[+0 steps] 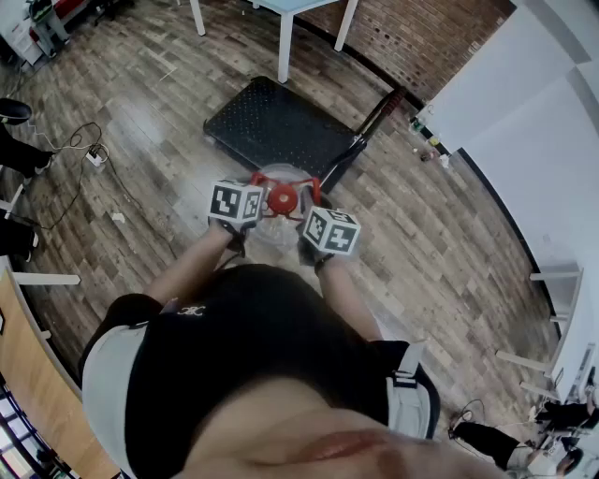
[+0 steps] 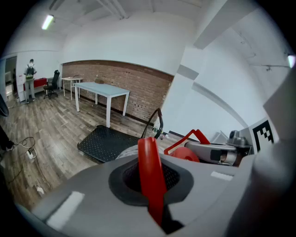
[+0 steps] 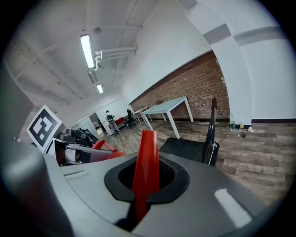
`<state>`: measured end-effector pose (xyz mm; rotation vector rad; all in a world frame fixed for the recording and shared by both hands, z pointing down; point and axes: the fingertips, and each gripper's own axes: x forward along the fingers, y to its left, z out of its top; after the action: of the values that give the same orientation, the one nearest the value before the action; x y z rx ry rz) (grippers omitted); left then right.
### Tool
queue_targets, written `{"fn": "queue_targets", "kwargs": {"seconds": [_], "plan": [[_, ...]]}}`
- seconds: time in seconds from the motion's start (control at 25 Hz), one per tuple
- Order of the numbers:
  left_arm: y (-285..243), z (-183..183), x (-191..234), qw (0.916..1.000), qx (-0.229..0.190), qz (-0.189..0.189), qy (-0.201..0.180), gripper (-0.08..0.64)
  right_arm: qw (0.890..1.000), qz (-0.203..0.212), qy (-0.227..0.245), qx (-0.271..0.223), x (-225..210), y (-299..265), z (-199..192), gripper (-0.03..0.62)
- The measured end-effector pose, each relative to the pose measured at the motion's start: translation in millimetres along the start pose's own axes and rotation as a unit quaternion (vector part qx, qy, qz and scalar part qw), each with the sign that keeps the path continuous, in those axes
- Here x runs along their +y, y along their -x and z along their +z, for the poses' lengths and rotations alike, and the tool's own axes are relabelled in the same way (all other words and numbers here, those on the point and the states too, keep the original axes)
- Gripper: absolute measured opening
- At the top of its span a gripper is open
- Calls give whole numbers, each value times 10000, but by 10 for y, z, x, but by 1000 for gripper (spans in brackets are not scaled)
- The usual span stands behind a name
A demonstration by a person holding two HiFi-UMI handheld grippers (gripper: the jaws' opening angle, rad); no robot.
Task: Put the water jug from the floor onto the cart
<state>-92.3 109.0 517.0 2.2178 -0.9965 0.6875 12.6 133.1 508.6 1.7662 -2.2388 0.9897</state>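
Observation:
The clear water jug (image 1: 279,227) with a red cap (image 1: 283,198) is in front of me, just short of the near edge of the black flat cart (image 1: 276,122). Each side of its red handle (image 1: 309,183) sits in one of my grippers. My left gripper (image 1: 245,208) is shut on the handle's left strip (image 2: 150,176). My right gripper (image 1: 323,224) is shut on the right strip (image 3: 145,171). Both gripper views show the cart (image 2: 106,143) (image 3: 185,146) ahead. I cannot tell whether the jug's base touches the floor.
The cart's upright push handle (image 1: 374,117) stands at its right end. A white table (image 1: 290,9) is beyond the cart. A cable and power strip (image 1: 94,154) lie on the wood floor at left. Small bottles (image 1: 426,131) stand by the white wall on the right.

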Motion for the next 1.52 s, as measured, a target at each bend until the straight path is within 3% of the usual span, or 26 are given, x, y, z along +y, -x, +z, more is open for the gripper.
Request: {"fn": "queue_targets", "kwargs": {"seconds": [0.6,1.52], "plan": [[27,-86,223,10000,10,71,17,2,10000,-49,11,46,144,-141,-112,15],[-139,-223,271,9982,132,411,409,2,9980,433,101,447,36,-334,-207,15]]}}
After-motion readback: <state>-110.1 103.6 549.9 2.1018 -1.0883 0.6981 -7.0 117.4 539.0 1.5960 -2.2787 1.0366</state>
